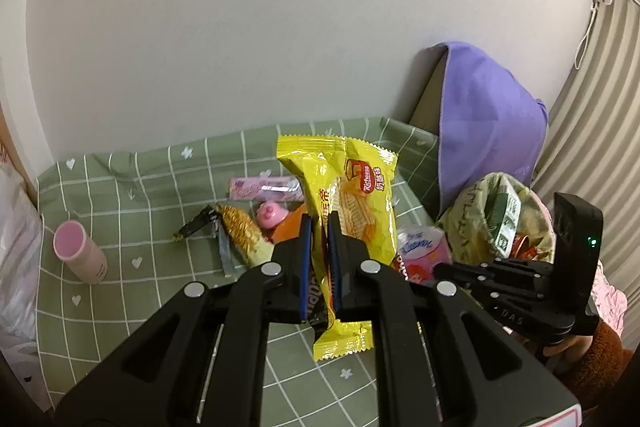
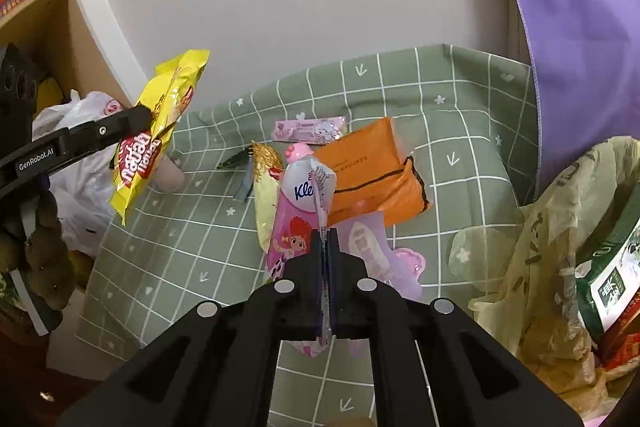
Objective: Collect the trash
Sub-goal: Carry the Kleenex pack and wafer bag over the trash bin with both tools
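Note:
My left gripper (image 1: 320, 223) is shut on a yellow wafer wrapper (image 1: 352, 187), which it holds above the green checked tablecloth (image 1: 120, 195). In the right wrist view the same gripper (image 2: 148, 119) holds that wrapper (image 2: 160, 131) up at the left. My right gripper (image 2: 325, 239) is shut on the top seam of a pink tissue pack (image 2: 304, 195), lifted off the cloth (image 2: 460, 131). A yellowish translucent trash bag (image 2: 540, 247) with a green carton inside stands open at the right, also seen as the bag (image 1: 480, 211) in the left wrist view.
On the cloth lie an orange packet (image 2: 368, 167), a pink strip wrapper (image 2: 308, 129), a gold wrapper (image 1: 240, 231), a pink pig toy (image 1: 270, 213) and a pink tube (image 1: 80, 251). A purple cloth (image 2: 580, 47) hangs at the back right. White bags (image 2: 84, 155) sit left.

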